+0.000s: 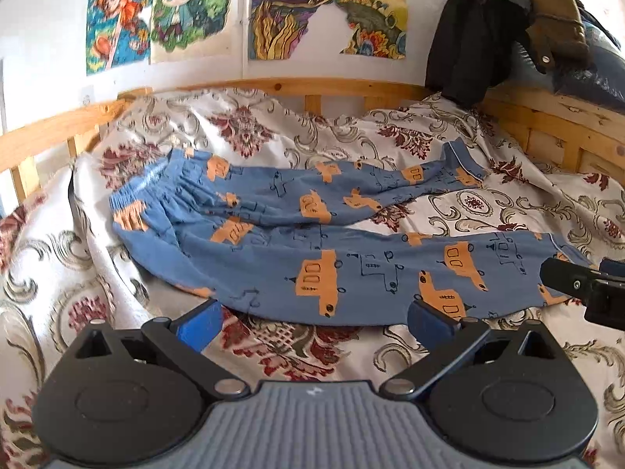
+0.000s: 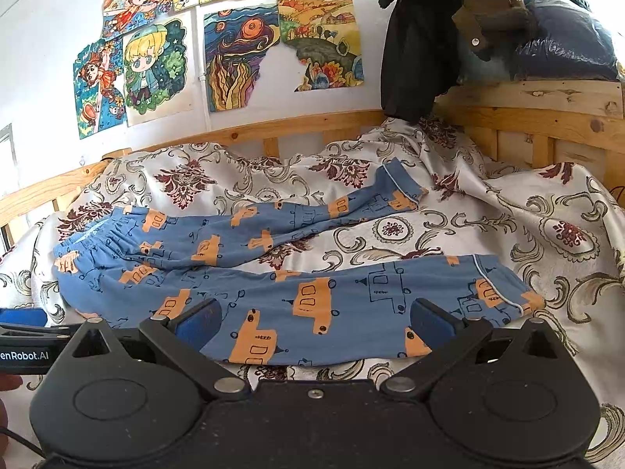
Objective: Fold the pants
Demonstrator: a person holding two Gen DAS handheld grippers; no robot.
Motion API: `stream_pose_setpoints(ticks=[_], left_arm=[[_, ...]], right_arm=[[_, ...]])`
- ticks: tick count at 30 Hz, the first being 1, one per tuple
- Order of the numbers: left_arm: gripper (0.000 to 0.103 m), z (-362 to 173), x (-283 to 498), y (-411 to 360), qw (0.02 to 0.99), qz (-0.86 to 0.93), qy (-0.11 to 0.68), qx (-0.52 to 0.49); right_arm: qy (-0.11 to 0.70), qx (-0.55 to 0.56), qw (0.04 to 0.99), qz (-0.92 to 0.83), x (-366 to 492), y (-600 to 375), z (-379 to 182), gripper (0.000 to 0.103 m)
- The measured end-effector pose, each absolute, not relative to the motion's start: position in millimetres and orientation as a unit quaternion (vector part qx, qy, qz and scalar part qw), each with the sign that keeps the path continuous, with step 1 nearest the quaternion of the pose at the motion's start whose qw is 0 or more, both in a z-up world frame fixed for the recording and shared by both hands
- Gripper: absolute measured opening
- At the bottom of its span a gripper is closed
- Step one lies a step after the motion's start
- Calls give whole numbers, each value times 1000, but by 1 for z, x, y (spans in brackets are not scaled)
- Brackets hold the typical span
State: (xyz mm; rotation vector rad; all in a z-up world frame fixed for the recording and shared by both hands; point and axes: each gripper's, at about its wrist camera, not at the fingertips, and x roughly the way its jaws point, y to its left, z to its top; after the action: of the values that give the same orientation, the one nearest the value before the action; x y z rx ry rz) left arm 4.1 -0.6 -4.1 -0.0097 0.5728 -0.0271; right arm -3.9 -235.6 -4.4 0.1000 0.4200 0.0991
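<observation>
Fingers (spread) over pants

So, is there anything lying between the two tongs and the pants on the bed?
Nothing visible. Both the left tongs and right tongs are open right at the near leg of the pants, with only bare bedspread below.
</observation>
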Motion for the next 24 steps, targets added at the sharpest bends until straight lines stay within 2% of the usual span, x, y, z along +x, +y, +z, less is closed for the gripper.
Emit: stream_pose_setpoints(ticks=[6,9,14,19,22,24], left_arm=[[103,12,35,10,952,-20,301,-55],[103,32,66,18,954,-17,298,-28],[103,75,161,33,946,15,320,44],[103,82,273,34,936,-17,335,105],[103,69,324,34,935,-67,317,146],[103,54,355,30,918,-112,333,182]], right_arm=[[201,61,977,39,3,-250,-2,102],[200,68,977,36,11,-261,0,102],[219,54,973,48,41,-282,5,102],[225,-57,963,140,134,-299,19,102],[273,-122,930,212,223,-299,19,102],[283,-166,913,243,273,-293,15,102]])
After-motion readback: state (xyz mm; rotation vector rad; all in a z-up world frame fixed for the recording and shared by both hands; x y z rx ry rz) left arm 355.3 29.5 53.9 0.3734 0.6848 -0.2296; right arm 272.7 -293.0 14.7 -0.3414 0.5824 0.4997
